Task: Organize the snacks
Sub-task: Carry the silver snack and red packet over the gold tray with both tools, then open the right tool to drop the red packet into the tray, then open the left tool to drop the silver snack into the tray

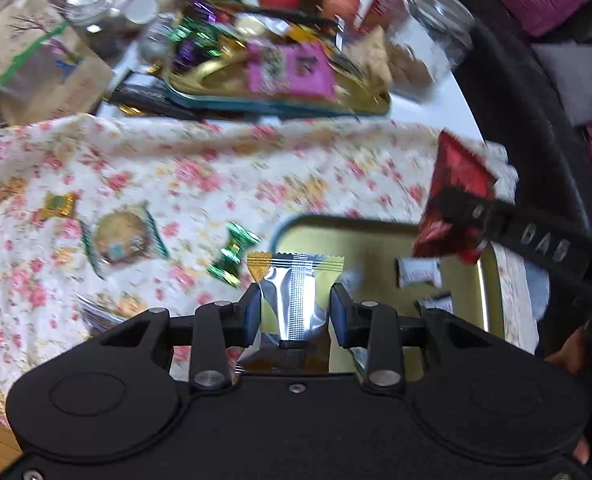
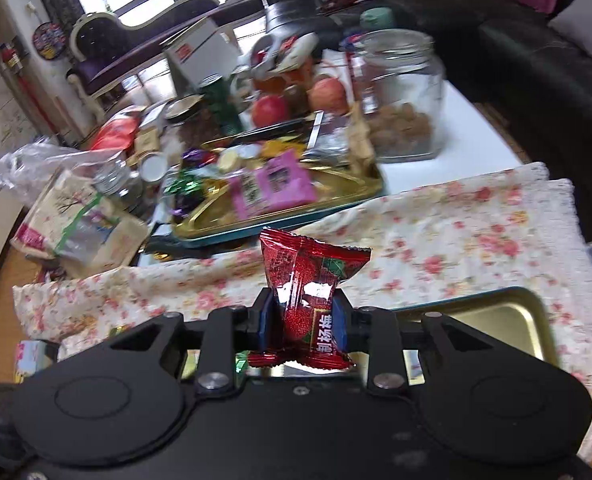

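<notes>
Left wrist view shows our left gripper (image 1: 296,312) clamped on a silver and yellow snack packet (image 1: 296,284), its pads pressing the packet's two sides while its crimped top edge stands up beyond them. We take the empty gold tin tray (image 1: 379,236) on the floral cloth (image 1: 216,160) as our landmark. The held packet hangs over the tray's near left corner. Inside the tray lies a small white wrapped sweet (image 1: 417,272). Just left of the tray, on the cloth, rests a green twisted candy (image 1: 234,254); farther left lie a round wrapped cookie (image 1: 122,238) and a small gold wrapped candy (image 1: 58,204). Over the tray's right edge we see our right gripper's black finger reaching in, closed on a red snack packet (image 1: 455,188). Beyond the tray, past the cloth's far edge, a second gold tray (image 1: 375,106) is heaped with snacks, a pink packet (image 1: 292,70) on top

In the right wrist view our right gripper (image 2: 305,320) is clamped on the red snack packet (image 2: 311,280), which stands upright between the pads with printed characters on its lower part. The gold tin tray (image 2: 495,320) lies to the right of the gripper. Beyond it on the white tabletop (image 2: 471,132) stand a glass jar (image 2: 399,96) partly filled with brown pieces and, to the jar's left, some red apples (image 2: 270,110)
</notes>
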